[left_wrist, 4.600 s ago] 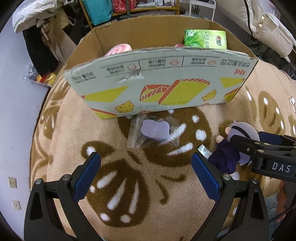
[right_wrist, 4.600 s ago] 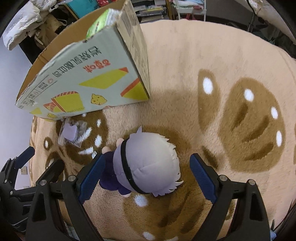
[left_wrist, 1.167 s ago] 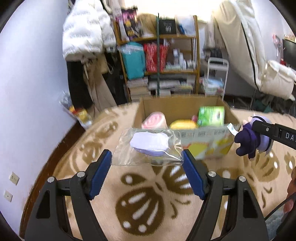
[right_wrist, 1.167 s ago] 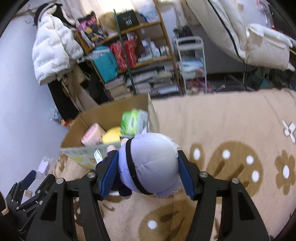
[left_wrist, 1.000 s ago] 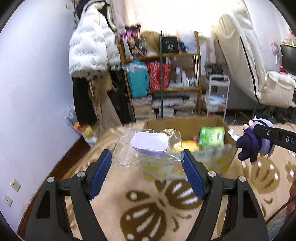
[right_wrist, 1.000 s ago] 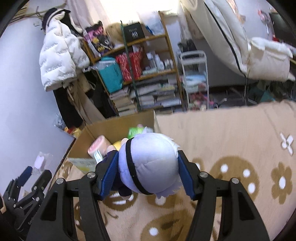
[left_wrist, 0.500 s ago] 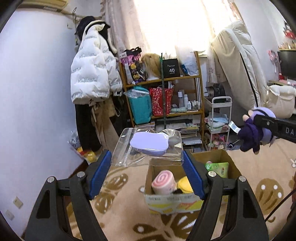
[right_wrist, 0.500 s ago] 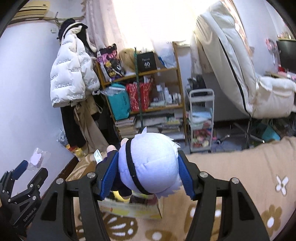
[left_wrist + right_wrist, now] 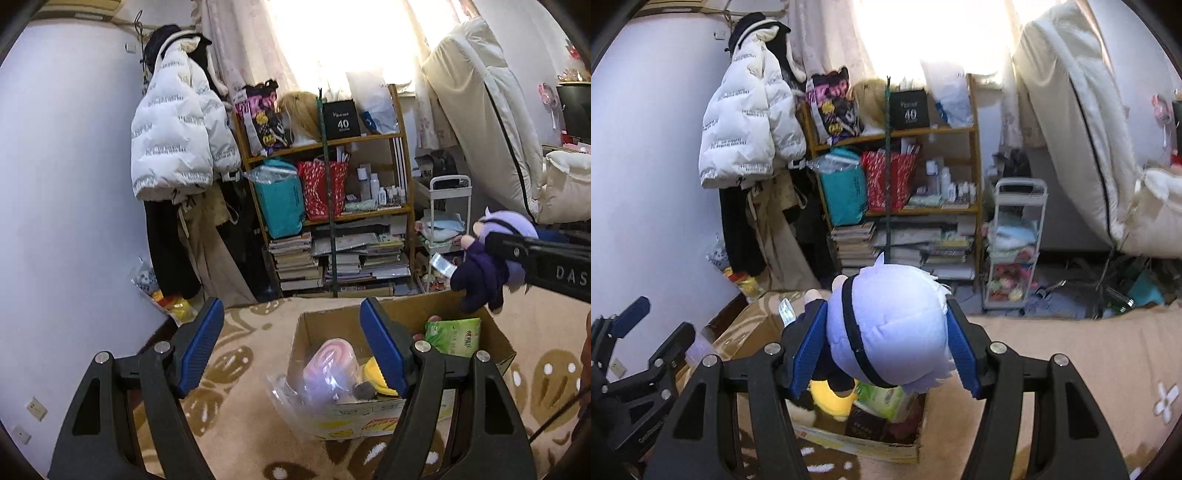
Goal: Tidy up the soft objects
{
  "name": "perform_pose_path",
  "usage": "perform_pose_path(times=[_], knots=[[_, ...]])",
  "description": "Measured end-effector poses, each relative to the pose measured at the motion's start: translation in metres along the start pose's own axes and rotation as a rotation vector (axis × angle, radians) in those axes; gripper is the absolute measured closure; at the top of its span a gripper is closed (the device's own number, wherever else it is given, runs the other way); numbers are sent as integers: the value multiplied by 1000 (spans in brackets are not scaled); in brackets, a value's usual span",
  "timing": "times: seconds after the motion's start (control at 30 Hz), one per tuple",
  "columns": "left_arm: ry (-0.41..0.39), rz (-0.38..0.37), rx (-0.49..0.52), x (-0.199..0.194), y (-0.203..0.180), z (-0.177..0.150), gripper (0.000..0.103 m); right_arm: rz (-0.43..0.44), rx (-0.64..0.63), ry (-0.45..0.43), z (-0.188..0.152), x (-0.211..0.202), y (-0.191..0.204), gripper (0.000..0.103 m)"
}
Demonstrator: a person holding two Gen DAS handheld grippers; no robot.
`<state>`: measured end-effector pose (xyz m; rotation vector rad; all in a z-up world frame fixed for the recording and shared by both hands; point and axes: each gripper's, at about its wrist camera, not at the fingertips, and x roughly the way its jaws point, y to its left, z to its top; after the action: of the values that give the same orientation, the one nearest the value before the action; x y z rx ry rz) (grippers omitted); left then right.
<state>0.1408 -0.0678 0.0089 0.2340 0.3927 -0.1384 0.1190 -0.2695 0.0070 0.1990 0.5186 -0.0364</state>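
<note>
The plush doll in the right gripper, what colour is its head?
Pale lavender, with a black band across it; best seen in the right wrist view.

Jacket: a white puffer jacket [image 9: 177,136] hangs on the wall I face.
Shelf: a wooden shelf [image 9: 364,212] holds books and bags.
Cart: a white cart [image 9: 1015,245] stands just beside it.

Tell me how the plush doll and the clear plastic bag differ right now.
The plush doll is clamped between the right gripper's pads; the plastic bag is in no gripper, below the open, empty left gripper. The doll hangs above the cardboard box; the bag is low at its near wall, blurred. The doll is opaque, the bag clear.
</note>
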Motion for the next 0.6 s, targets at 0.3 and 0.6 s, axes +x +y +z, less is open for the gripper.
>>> perform_pose_path(times=[0.3, 0.6], knots=[[128, -44, -41, 41, 4, -22, 28, 27, 21, 100, -21, 34, -4, 36], [236, -38, -75, 48, 17, -35, 25, 25, 3, 146, -28, 43, -1, 34]])
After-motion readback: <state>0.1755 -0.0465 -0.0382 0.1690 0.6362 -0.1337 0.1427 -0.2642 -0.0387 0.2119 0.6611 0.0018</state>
